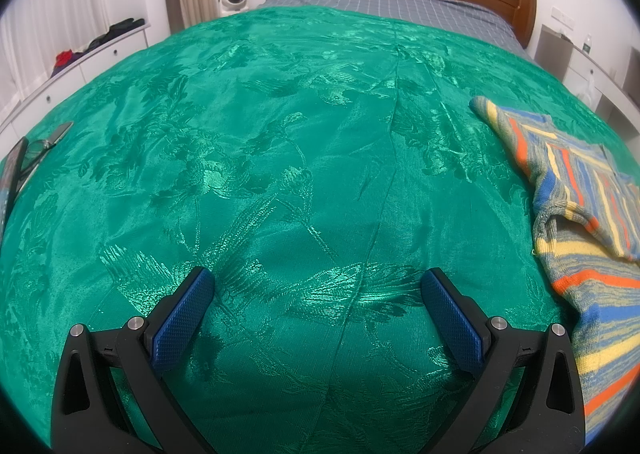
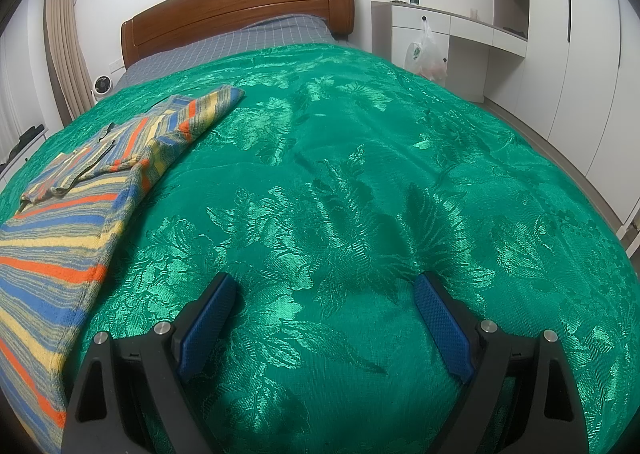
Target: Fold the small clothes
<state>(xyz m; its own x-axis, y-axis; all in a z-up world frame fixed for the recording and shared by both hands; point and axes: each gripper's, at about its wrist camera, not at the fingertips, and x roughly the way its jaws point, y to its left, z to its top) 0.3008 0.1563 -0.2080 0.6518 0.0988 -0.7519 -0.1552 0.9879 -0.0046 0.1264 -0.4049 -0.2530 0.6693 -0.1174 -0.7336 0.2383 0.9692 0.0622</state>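
A small striped knit garment in blue, yellow, orange and grey lies flat on the green bedspread, at the right edge of the left wrist view. It lies at the left in the right wrist view, with a sleeve folded across its body. My left gripper is open and empty over bare bedspread, to the left of the garment. My right gripper is open and empty over bare bedspread, to the right of the garment. Neither gripper touches the garment.
The green patterned bedspread covers the bed, with a grey checked sheet and wooden headboard at the far end. Glasses and a dark flat object lie at the bed's left edge. White cabinets and a plastic bag stand at the right.
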